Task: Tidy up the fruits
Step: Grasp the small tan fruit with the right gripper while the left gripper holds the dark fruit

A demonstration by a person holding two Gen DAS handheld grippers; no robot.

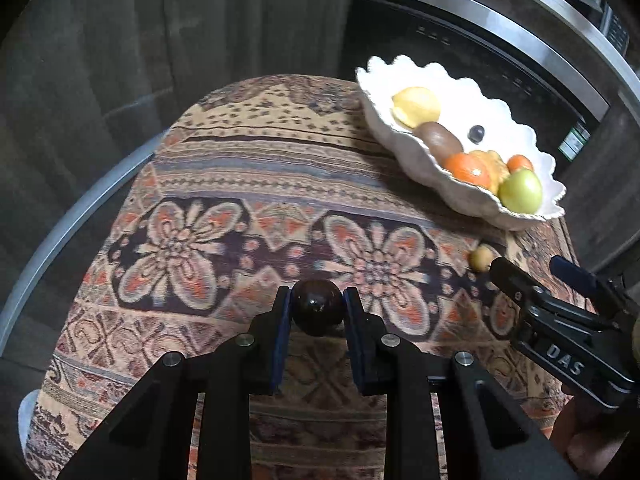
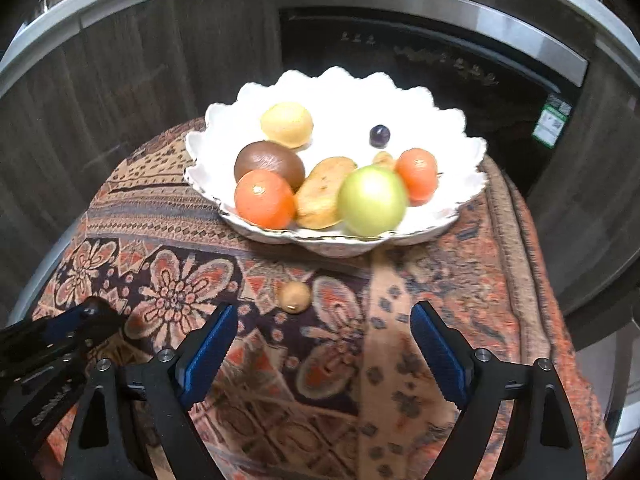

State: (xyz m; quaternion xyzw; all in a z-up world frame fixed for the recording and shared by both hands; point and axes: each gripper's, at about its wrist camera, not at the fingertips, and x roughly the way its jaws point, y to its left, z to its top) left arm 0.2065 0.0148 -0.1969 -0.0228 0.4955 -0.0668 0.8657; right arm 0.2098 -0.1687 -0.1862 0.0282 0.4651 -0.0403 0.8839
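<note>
A white scalloped bowl (image 2: 448, 220) (image 1: 404, 152) on the patterned cloth holds several fruits: a green apple (image 2: 372, 200), two oranges, a pear, a brown fruit, a yellow fruit and a dark grape (image 2: 379, 135). My left gripper (image 1: 318, 310) is shut on a dark round fruit (image 1: 318, 312) just above the cloth. A small tan fruit (image 2: 295, 297) (image 1: 480, 258) lies on the cloth in front of the bowl. My right gripper (image 2: 324, 344) is open and empty, just short of the tan fruit; it also shows in the left wrist view (image 1: 532, 270).
The patterned cloth (image 1: 224, 184) covers a small round table. Dark wood cabinets and an oven with a steel handle (image 2: 440, 12) stand close behind. The cloth drops off at the table's edges on the left and right.
</note>
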